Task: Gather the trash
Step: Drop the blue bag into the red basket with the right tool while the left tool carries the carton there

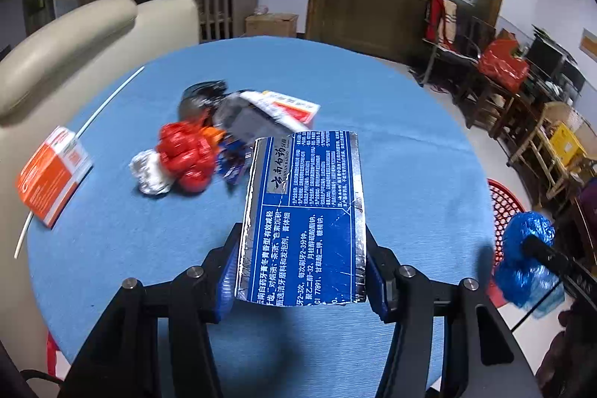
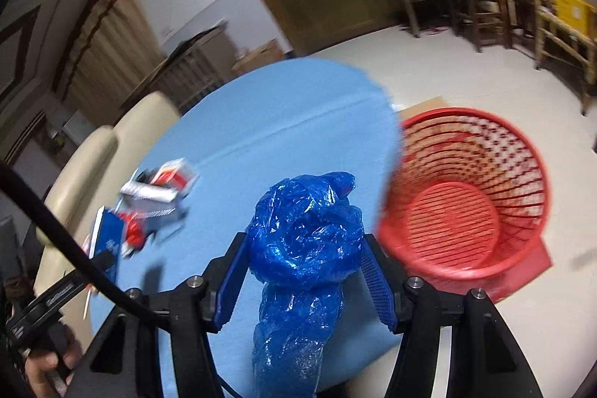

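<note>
Your round bench [image 1: 410,152], under its blue cloth, carried the room's trash, with a cream sofa [image 1: 74,36] along its far left side. Off its right edge, on the floor, stood the red mesh basket [image 2: 522,174]; the right wrist view looked straight into it and showed only bare lattice at the bottom, nothing inside. The left wrist view caught just a sliver of that basket past the bench rim.

Your left gripper [image 1: 300,271] pinched a flattened blue toothpaste box [image 1: 302,215], printed side up, its blue pads pressed against both long edges and the box held above the cloth. Your right gripper [image 2: 304,271] squeezed a crumpled blue plastic bag [image 2: 306,241], which bulged over the pads and trailed down between them, over the bench's near right edge beside the basket.

Only the left view showed the rest clearly: an orange-and-white box [image 1: 52,174] at the bench's left edge with a thin white stick [image 1: 108,99] beside it, and a central heap of a red crumpled wrapper [image 1: 184,155], a foil ball [image 1: 149,172] touching it, a red-and-white carton [image 1: 287,107] and dark, blurred scraps. In the right view that heap was a blur.
</note>
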`<state>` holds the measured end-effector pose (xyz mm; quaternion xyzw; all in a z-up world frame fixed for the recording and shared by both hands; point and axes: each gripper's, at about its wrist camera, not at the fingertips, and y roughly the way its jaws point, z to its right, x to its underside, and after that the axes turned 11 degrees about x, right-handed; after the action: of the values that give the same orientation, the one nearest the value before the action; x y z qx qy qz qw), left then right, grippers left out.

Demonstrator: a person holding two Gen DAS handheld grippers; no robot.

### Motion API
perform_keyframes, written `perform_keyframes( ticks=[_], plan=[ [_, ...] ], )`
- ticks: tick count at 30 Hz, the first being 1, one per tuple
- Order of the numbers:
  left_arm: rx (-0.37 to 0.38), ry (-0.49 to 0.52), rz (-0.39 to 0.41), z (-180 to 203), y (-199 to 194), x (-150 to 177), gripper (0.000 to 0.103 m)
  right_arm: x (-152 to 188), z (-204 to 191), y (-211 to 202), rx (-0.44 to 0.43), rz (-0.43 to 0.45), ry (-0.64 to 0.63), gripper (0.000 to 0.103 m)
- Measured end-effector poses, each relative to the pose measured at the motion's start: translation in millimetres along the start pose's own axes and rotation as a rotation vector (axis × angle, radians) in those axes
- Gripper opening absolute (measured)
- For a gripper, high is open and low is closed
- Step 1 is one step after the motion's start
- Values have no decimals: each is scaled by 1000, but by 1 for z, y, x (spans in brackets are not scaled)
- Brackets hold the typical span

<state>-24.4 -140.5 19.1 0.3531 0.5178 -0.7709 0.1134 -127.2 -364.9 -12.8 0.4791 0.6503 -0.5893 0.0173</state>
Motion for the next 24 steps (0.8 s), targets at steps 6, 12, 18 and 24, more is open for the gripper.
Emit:
perform_keyframes(
  ticks=[6, 12, 18, 24],
  plan=[
    [30, 43, -1, 26, 6, -6, 58, -25, 58, 0, 99, 39, 81, 63],
    [55, 86, 2, 51, 11, -11, 58, -46, 100, 30, 188, 33, 87, 63],
    [64, 120, -2, 69, 17, -15, 58, -55, 125, 59, 223, -25, 99, 67],
    [88, 155, -13, 89, 27, -21, 58, -51, 134, 65, 247, -58, 122, 76]
  ],
)
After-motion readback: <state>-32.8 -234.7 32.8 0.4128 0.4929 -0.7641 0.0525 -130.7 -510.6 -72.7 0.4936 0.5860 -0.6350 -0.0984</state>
